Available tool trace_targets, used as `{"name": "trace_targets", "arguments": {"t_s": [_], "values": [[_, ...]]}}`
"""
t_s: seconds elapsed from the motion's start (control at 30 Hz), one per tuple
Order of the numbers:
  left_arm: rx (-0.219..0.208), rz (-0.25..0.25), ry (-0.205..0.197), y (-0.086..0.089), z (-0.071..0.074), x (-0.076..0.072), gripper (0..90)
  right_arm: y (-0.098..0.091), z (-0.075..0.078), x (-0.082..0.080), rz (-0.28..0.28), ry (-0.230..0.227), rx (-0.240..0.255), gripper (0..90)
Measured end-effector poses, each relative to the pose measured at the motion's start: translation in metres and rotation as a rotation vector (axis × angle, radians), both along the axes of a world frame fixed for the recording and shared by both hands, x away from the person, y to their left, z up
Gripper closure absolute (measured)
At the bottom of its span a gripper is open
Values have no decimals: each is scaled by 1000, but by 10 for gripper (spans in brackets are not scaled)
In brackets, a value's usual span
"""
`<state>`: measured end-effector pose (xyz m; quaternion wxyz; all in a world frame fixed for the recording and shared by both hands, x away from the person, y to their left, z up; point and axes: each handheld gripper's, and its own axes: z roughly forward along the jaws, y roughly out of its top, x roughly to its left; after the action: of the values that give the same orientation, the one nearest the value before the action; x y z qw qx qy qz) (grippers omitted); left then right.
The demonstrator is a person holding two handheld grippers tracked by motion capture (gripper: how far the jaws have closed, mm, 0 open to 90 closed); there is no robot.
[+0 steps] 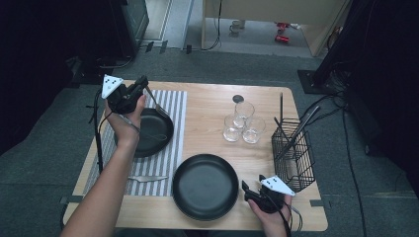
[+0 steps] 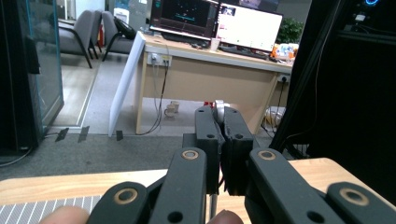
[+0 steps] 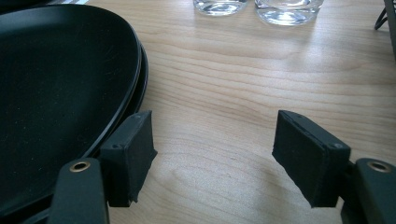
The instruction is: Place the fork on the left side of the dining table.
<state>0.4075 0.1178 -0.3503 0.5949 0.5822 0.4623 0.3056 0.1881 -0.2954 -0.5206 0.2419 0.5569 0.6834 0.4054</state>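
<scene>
High view. The left gripper [image 1: 140, 88] is raised above the far end of the striped placemat [image 1: 170, 148], jaws together on a fork [image 1: 156, 104] that hangs down and toward the right over the far black plate [image 1: 160, 136]. A knife [image 1: 147, 178] lies on the mat's near end. The near black plate [image 1: 205, 185] sits on bare table [image 1: 207, 106], off the mat. The right gripper [image 1: 253, 193] rests low at the near edge, just right of that plate. Three glasses [image 1: 242, 126] and a wire basket [image 1: 295, 157] stand farther right.

Risk, as I judge it: the fork looks pinched near one end, so its free length could pivot and clatter on the far plate or land crooked.

Left gripper view. The left gripper [image 2: 223, 140] has its pads pressed together, with a thin metal shaft [image 2: 213, 205] showing below them. The camera looks level past the table [image 2: 56, 184]. Where the fork's head sits is not visible here, so aiming a set-down by this view would be blind.

Right gripper view. The right gripper [image 3: 217, 154] stands with jaws apart and nothing between them. One pad sits at the rim of the near black plate [image 3: 60, 93]; whether it touches I cannot tell. Glasses [image 3: 254, 7] lie ahead. A forward push could nudge the plate, or slide it toward the glasses.
</scene>
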Motion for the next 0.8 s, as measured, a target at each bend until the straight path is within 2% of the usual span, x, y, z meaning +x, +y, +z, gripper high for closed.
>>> {"name": "trace_targets", "arguments": {"t_s": [0.2,0.37,0.8], "values": [[-6,11,2,-1,-1,14,885,0,0,1,0,1,-4,294],[8,19,10,-3,-4,23,885,0,0,2,0,4,-6,289],[-5,30,9,-8,-10,46,885,1,-1,4,2,25,-17,273]]}}
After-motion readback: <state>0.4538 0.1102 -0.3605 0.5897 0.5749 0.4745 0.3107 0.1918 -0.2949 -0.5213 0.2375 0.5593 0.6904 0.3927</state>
